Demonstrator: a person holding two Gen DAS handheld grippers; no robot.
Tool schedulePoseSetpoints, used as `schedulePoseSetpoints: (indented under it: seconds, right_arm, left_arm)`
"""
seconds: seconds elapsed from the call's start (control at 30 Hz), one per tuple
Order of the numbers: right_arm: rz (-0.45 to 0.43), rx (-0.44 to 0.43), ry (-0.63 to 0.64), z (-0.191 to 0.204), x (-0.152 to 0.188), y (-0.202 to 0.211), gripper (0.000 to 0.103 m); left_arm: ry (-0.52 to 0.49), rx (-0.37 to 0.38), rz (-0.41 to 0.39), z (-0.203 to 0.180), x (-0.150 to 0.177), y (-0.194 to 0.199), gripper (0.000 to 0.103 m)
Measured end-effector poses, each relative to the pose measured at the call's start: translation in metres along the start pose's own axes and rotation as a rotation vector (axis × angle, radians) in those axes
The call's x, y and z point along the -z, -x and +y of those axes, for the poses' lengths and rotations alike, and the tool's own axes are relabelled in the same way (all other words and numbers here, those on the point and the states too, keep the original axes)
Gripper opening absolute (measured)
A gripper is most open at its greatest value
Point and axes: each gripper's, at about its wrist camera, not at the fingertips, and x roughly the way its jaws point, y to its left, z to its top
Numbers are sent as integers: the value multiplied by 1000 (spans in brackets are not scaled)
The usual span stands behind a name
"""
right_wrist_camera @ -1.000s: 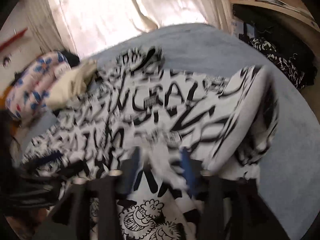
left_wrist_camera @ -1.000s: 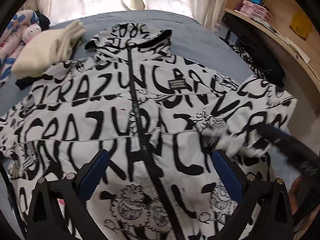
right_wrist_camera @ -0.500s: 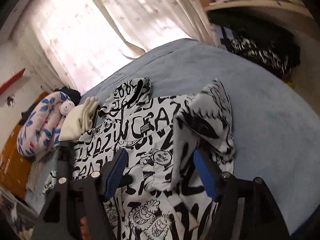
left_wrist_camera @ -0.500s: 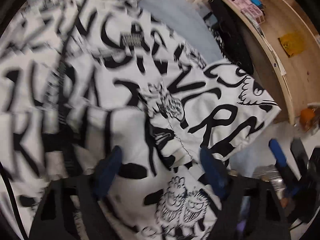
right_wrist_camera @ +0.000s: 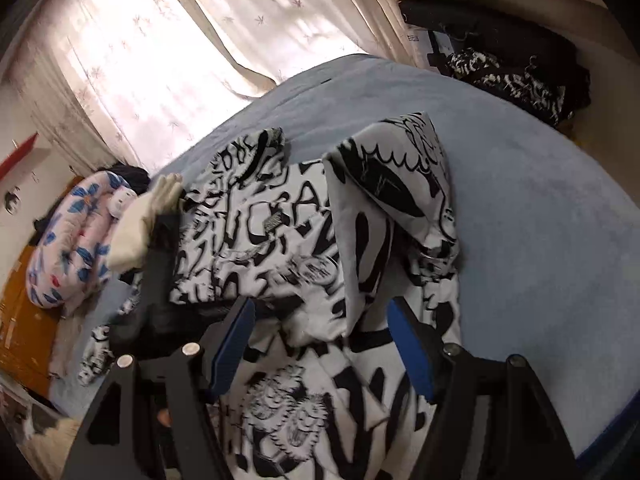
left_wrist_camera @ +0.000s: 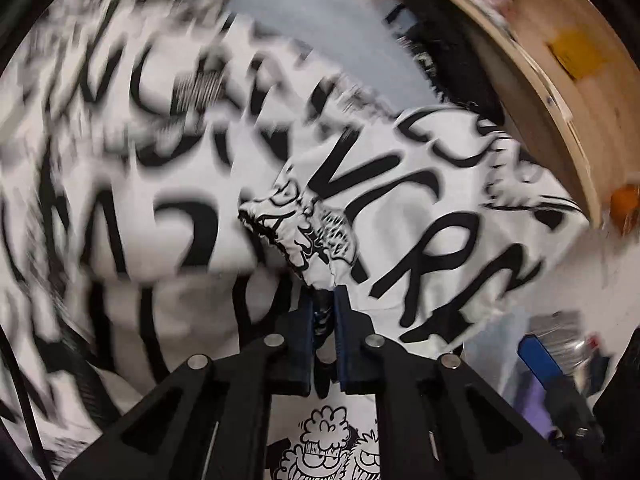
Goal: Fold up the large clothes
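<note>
A wide bed [right_wrist_camera: 540, 208] covered in a pale blue blanket fills the middle of the room, with sheer flower-printed curtains [right_wrist_camera: 168, 52] glowing behind it. Spread across the bed lies the jacket [right_wrist_camera: 280, 220], a large white garment printed all over with bold black lettering and cartoon faces; its zip front faces up and its collar points toward the curtains. One sleeve [right_wrist_camera: 400, 200] is folded inward over the body, standing up in a loose ridge.

Along the right side a curved wooden shelf [left_wrist_camera: 532, 80] runs beside the bed, and a heap of dark clothes [right_wrist_camera: 520, 72] sits beneath it. At the bed's far left corner rest a pink pillow with blue flowers [right_wrist_camera: 68, 248] and a folded cream garment [right_wrist_camera: 144, 220], which touches the jacket's shoulder.

The left gripper [left_wrist_camera: 324, 304] has its two blue pads pressed together, pinching the gathered cuff [left_wrist_camera: 304, 236] of the folded sleeve; the cuff bunches up just beyond the fingertips. Much of that view is smeared by blur.

The right gripper [right_wrist_camera: 320, 340] hovers over the lower front of the jacket with its blue fingers [right_wrist_camera: 408, 352] spread wide apart. Fabric lies below the gap, but the pads press on nothing.
</note>
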Motion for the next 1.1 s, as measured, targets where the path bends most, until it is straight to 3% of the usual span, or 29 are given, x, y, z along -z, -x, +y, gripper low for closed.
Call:
schedulePoseSetpoints:
  seconds: [0.13,0.23,0.3,0.43,0.5,0.6,0.73,0.97,1.1]
  right_arm:
    - [-5,65,8,-9,-3,-1,69]
    - [-10,182,19,-19,-10,-9,69]
    - [-4,248,31,-27,-18,-22,69]
    - [64,298,74,-32,-32,-62,69]
    - [123,318,111,-29,-37,-87,69]
    - [118,405,186,-17,-39,-105,62]
    - [136,442,251,-7,-38,-112,56]
    - [146,452,256,-12,-33,-109,57]
    - [146,455,253,-10,-34,-110,57]
  left_arm:
    - [-88,-41,-127,-30,-25,48,4]
    - [-102,-32,-223,-39,-52,96,4]
    - [-104,-45,-286,-41,-70,130,4]
    - [-107,-78,-373,-41,-88,191,3]
    - [-123,-123,-421,-40,-95,212,3]
    - [-130,-202,-461,-25,-106,230,3]
    - [-77,-238,-434,18,-110,230,3]
    - [49,-125,-171,93,-89,146,8]
    - [95,-102,-79,116,-77,100,20]
